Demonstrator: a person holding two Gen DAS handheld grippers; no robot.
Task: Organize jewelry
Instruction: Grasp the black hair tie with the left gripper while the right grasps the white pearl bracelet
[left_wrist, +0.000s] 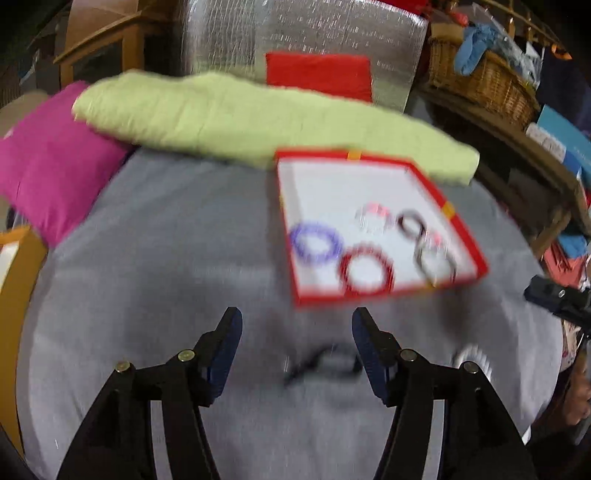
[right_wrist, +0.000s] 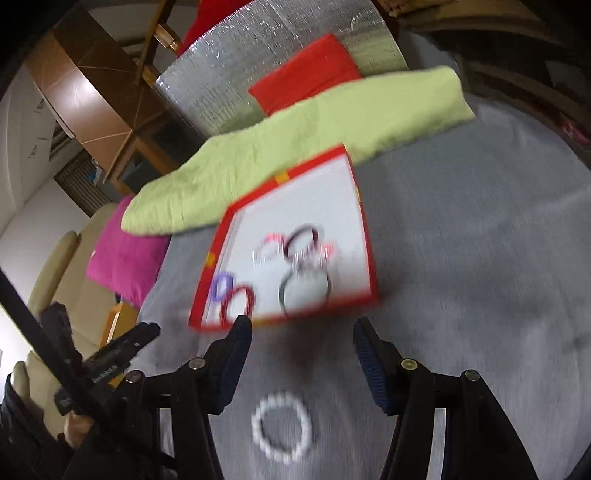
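White bead bracelet lies between right gripper's fingers.

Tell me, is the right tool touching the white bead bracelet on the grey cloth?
Apart. In the right wrist view the white bead bracelet lies flat between the open fingers of the right tool, grey cloth visible on both sides.

no legible text or labels
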